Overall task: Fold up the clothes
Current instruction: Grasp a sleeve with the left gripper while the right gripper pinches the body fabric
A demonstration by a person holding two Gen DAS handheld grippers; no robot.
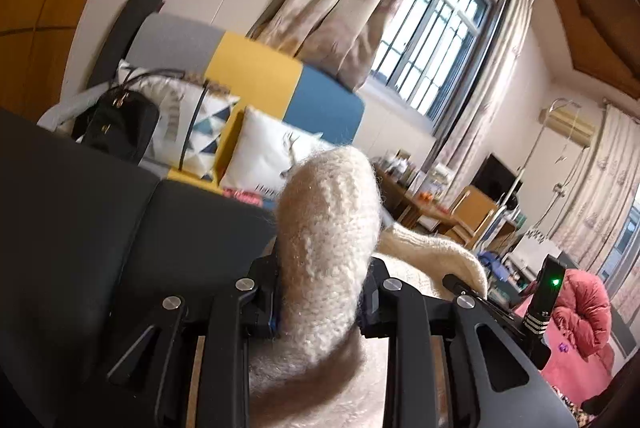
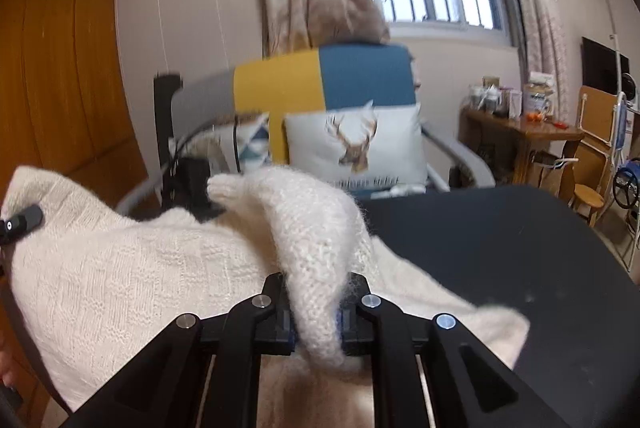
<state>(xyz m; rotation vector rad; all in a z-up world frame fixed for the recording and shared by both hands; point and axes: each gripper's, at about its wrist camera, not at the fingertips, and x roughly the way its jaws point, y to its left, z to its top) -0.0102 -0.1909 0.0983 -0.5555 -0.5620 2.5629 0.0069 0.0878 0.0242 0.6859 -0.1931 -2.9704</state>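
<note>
We judge the fold barely begun: the sweater [image 2: 120,268] is gripped at two places but not yet laid over itself, part of it draped over the dark tabletop [image 2: 520,248]. Our left gripper [image 1: 324,308] pinches a thick bunch of knit between its fingers; our right gripper [image 2: 316,316] pinches another bunch. Both point slightly downward toward the sofa [image 2: 320,79], and the fold itself is still left.
</note>
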